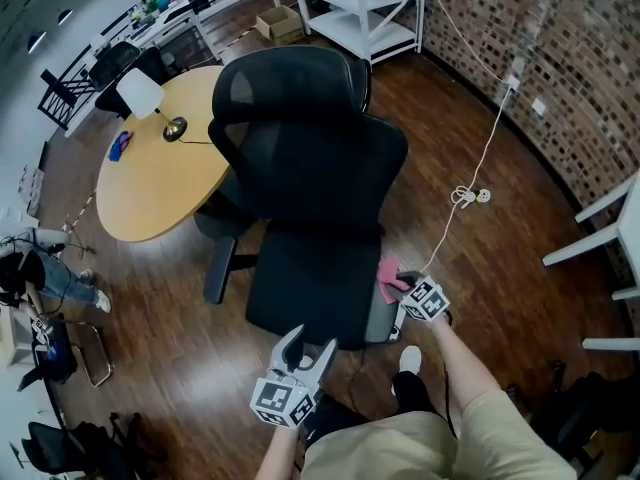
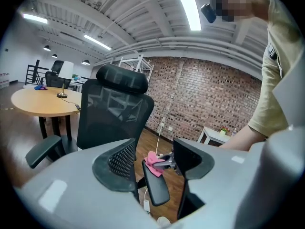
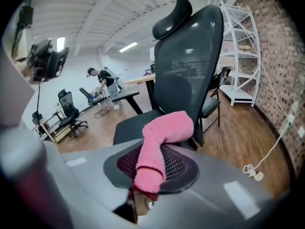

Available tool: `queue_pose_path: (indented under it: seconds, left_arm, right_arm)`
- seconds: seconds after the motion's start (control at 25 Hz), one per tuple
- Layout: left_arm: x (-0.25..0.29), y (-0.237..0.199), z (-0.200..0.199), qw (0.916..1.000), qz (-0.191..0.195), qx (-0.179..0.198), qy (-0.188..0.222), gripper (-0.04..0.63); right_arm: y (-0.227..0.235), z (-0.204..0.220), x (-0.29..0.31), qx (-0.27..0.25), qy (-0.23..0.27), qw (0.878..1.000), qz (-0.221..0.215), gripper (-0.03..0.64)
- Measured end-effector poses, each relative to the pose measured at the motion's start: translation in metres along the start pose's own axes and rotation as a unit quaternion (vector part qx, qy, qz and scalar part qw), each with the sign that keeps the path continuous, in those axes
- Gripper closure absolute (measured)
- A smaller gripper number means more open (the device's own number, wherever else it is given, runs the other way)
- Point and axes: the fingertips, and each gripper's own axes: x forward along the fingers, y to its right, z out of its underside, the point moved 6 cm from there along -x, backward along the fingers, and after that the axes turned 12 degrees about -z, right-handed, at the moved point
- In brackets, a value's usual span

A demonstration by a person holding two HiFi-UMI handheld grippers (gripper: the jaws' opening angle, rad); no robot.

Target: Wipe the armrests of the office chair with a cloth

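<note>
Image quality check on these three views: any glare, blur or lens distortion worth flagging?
Head view: sharp, evenly lit, fisheye bends the brick wall. Left gripper view: ceiling strip light blown out, dark vignette at corners, office chair crisp. Right gripper view: pink cloth close to the lens and soft, left edge smeared, corners black.

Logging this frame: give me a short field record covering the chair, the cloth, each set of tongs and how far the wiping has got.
chair: black office chair, seat toward the person
cloth: pink cloth, at the rear end of the armrest on the head view's right
right tongs: shut on the pink cloth
left tongs: open, empty, in front of the seat
other armrest: nothing on it
background: round wooden table with a lamp
</note>
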Motion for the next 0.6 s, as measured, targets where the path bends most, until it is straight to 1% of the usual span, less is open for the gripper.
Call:
queue_pose_path:
  seconds: [0.08,0.2,0.32,0.4,0.52,0.56,0.6]
  left_arm:
    - [0.004,0.003,0.0,1.0,0.009,0.0,0.001,0.351]
    - [0.007,0.001,0.0,0.9997,0.021,0.0,0.01,0.352]
    - [0.007,-0.001,-0.009,0.9996,0.024,0.005,0.016,0.351]
    - [0.004,-0.001,-0.018,0.9996,0.021,0.008,0.017,0.353]
    - [0.001,-0.007,-0.02,0.9997,0.016,0.007,0.02,0.353]
    - [-0.001,-0.009,-0.018,0.9996,0.015,0.005,0.022,0.353]
    - [-0.003,-0.012,-0.016,0.9996,0.013,0.004,0.024,0.353]
  right_arm:
    - [-0.039,0.021,-0.003,0.002,0.007,1.0,-0.021,0.555]
    - [-0.101,0.052,-0.002,0.036,0.026,0.998,-0.051,0.555]
    - [-0.152,0.074,0.004,0.061,0.03,0.995,-0.079,0.555]
    - [-0.174,0.084,0.01,0.07,0.017,0.993,-0.09,0.555]
    - [-0.192,0.094,0.013,0.06,-0.035,0.993,-0.098,0.555]
    - [-0.192,0.09,0.008,0.059,-0.032,0.994,-0.091,0.555]
    - [-0.186,0.081,0.0,0.064,-0.014,0.995,-0.078,0.555]
